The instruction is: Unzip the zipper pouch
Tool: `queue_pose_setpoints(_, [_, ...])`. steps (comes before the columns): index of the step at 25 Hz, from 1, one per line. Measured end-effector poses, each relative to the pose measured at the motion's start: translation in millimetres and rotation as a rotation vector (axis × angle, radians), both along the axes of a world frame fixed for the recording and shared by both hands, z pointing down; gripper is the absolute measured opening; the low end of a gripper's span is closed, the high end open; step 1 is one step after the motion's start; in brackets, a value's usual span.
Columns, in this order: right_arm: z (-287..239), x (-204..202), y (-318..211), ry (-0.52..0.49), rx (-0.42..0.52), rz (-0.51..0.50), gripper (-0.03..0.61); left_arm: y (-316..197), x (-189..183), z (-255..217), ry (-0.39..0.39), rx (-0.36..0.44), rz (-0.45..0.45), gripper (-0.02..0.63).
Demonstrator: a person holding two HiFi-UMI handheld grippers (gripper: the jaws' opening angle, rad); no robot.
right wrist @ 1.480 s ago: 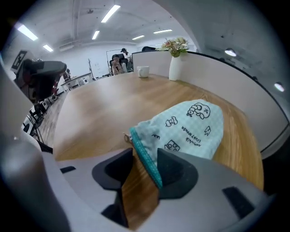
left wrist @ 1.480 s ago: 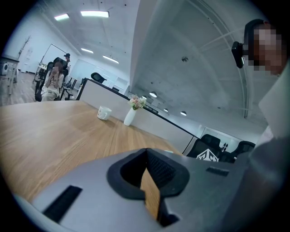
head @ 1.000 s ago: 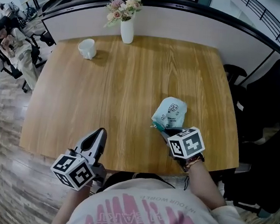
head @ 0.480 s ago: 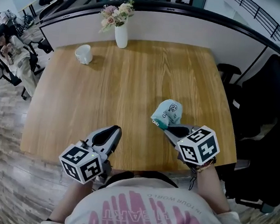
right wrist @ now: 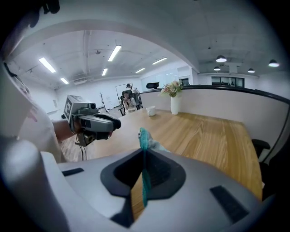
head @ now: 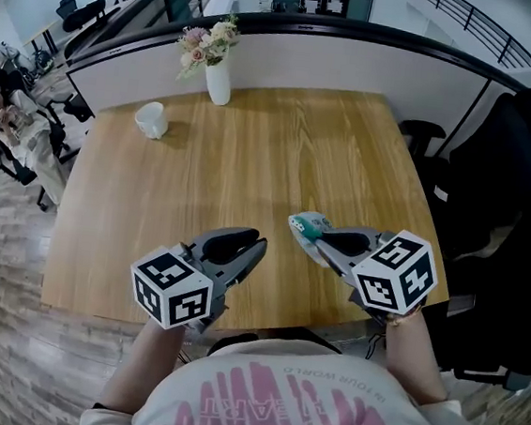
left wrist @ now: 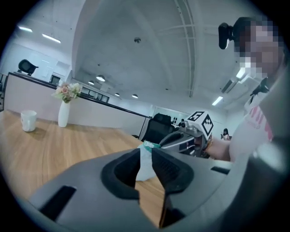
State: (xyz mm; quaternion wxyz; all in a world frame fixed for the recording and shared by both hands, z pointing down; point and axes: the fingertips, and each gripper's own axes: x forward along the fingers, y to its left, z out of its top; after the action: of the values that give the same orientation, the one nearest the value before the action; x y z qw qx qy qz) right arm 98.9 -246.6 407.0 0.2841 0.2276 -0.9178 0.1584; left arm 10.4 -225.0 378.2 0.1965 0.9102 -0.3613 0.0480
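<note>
Two hand-held grippers face each other above the near edge of the bench. At the upper left of the head view stand a white mug and a vase of flowers, well apart from the work and clear of it.

At lower centre-left, the left gripper points across toward the pouch. Its jaws have just been opening and stand apart with nothing between them. The pouch shows only beyond the gap, so this gripper is probably being readied to take the zipper pull.

Just to the right, the zipper pouch is held off the bench, its teal zipper edge turned toward the left gripper. Whether the zipper has begun to open cannot be told, and no pull can be made out.

At lower right, the right gripper has just been closing its jaws, which are now clamped on that teal edge. The grip likely anchors the pouch against the coming pull.
</note>
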Motion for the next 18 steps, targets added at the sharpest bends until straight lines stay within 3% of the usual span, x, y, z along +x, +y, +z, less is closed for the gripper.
queue_pose_setpoints(5, [-27.2, -12.0, 11.9, -0.049, 0.034, -0.081, 0.014, -8.7, 10.1, -13.7, -0.036, 0.068, 0.097, 0.188])
queue_pose_setpoints(7, [-39.6, -20.3, 21.4, -0.079, 0.041, -0.141, 0.012, -5.0, 14.8, -18.9, -0.044, 0.093, 0.162, 0.25])
queue_pose_setpoints(9, [-53.8, -30.9, 31.9, -0.109, 0.061, -0.219, 0.014, 3.2, 18.0, -25.3, -0.045, 0.12, 0.243, 0.272])
queue_pose_setpoints(13, [-79.5, -54.6, 41.8, -0.181, 0.098, -0.334, 0.014, 11.6, 16.7, -40.7, -0.038, 0.193, 0.347, 0.272])
queue_pose_setpoints(18, [-102.1, -76.8, 39.9, -0.265, 0.109, -0.378, 0.014, 8.2, -1.9, -62.3, -0.028, 0.294, 0.272, 0.155])
